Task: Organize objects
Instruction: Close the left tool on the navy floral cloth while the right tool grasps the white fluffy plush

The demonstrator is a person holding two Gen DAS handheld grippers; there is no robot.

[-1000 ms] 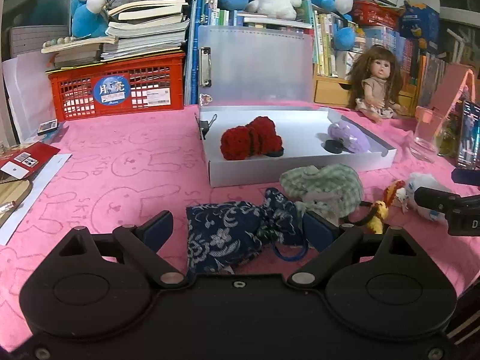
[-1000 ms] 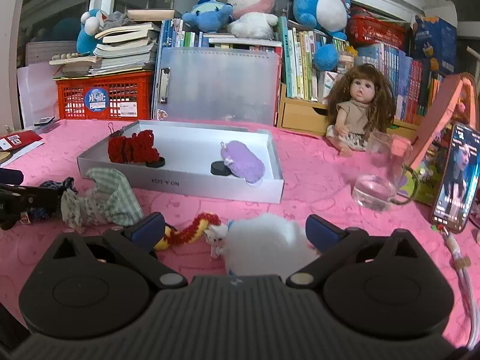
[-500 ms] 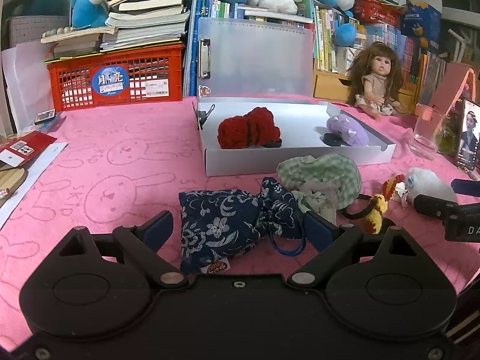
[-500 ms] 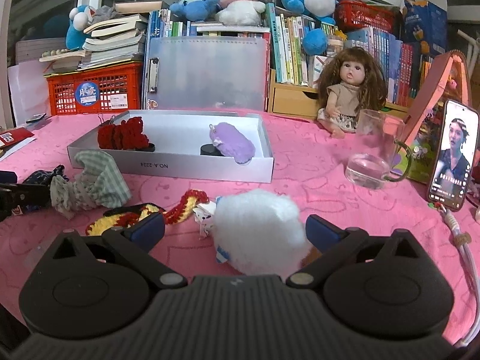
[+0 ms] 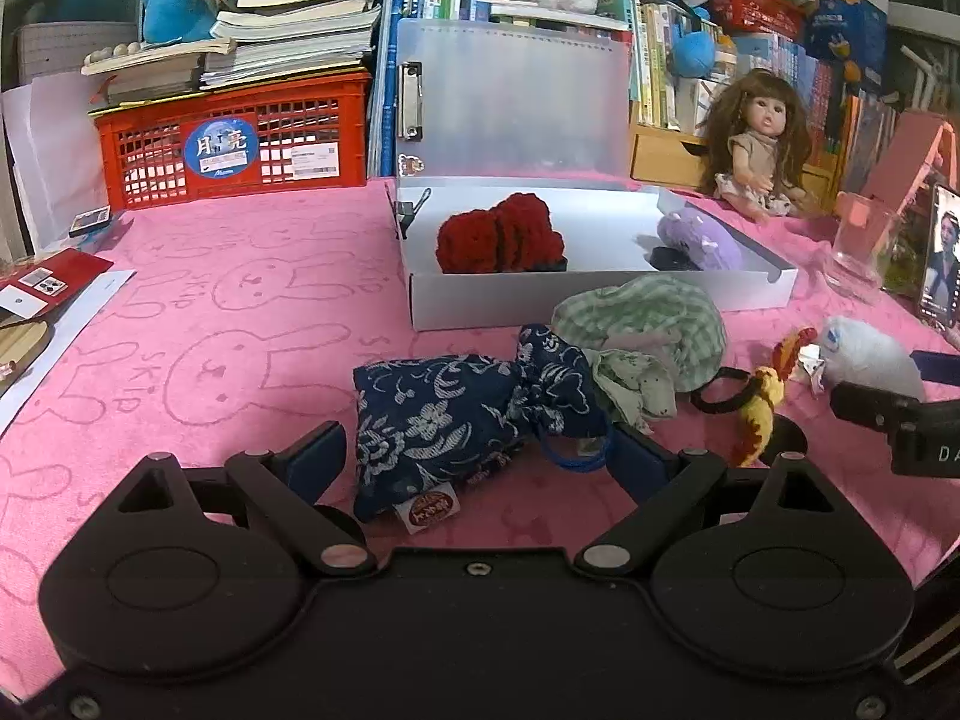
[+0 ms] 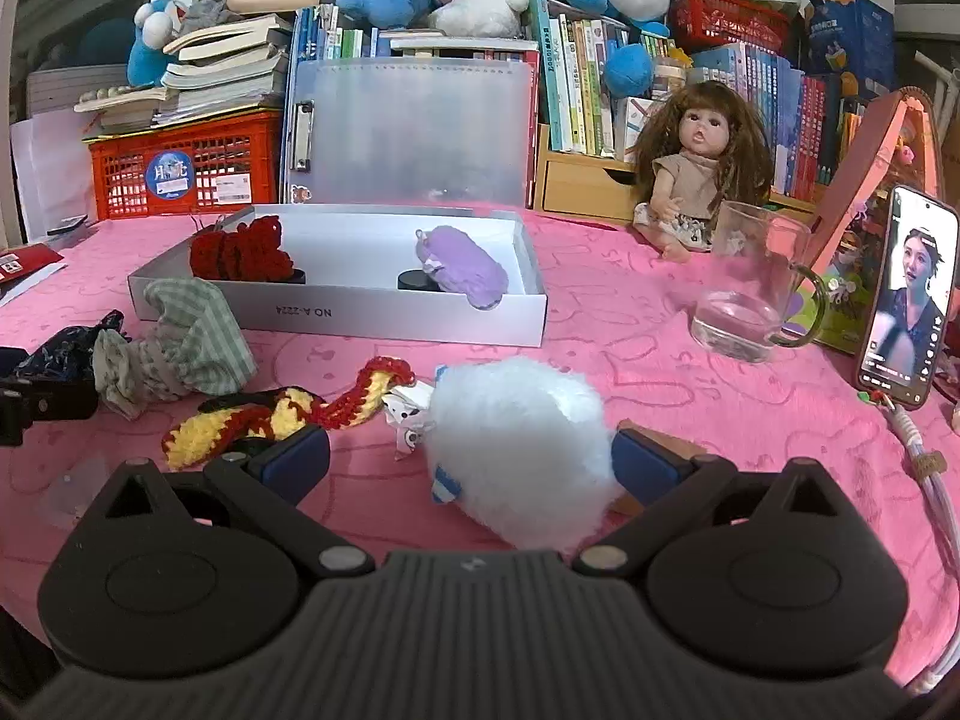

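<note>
So, working across from the left: the pink bunny-print cloth (image 5: 198, 324) is bare on that side, probably kept free as working room. The first loose thing is the dark blue floral pouch (image 5: 456, 414), lying on its side with its gathered neck pointing right. The left gripper (image 5: 477, 462) is set around it with the jaws spread wide, one blue pad on each side. The left pad sits just beside the pouch and the right one is close to the neck and its blue loop, but no squeeze can be seen. It looks lined up for a pinch, not gripping yet.

Just right of the pouch and touching its neck, the green checked cloth bag (image 5: 648, 330) is slumped against the front wall of the white box (image 5: 528, 312). Inside the box a red crocheted piece (image 5: 501, 234) and a purple fuzzy one (image 5: 699, 237) are already laid, so the box is presumably where everything gets sorted into.

Further right, a red-and-yellow crocheted band (image 6: 288, 414) is stretched out on the cloth, one end touching the tag of the white fluffy toy (image 6: 522, 444). The right gripper (image 6: 471, 459) is spread around that toy too: the right pad seems to brush the fluff, while the left pad stands clear of it. Nothing is clamped there either.

Well to the right, a glass mug (image 6: 747, 294) and a phone (image 6: 906, 300) are left standing clear of the pile.
</note>
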